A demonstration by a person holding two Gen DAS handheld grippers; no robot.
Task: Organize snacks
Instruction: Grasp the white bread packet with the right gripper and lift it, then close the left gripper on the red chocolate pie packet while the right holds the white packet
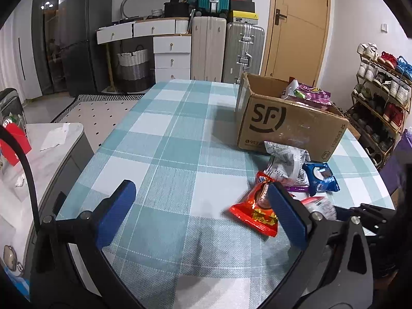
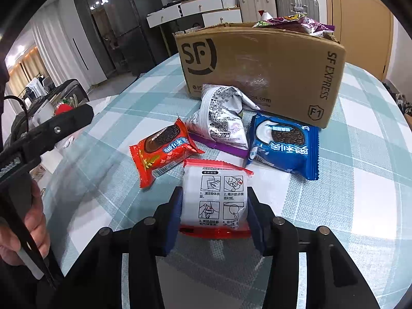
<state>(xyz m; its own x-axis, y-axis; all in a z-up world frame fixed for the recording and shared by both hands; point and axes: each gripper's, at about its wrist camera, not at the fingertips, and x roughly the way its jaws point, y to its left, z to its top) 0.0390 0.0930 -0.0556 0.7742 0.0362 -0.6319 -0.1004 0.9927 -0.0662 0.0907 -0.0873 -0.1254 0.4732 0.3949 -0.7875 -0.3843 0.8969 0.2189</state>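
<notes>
Both views are evenly lit by indoor light, fairly bright. The fisheye lens bends straight lines strongly, with black corners. The box (image 1: 288, 126) throws a soft shadow toward 9 o'clock on the tablecloth (image 1: 167, 141). Ceiling lamps glare on the dark fridge (image 2: 116, 13). The red packet (image 1: 255, 211) is slightly blurred.

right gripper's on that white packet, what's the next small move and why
Probably lift the white packet straight up. The right gripper has its pads pressed on both sides of it, and the cardboard box behind already holds snacks, so it likely goes there next.
</notes>
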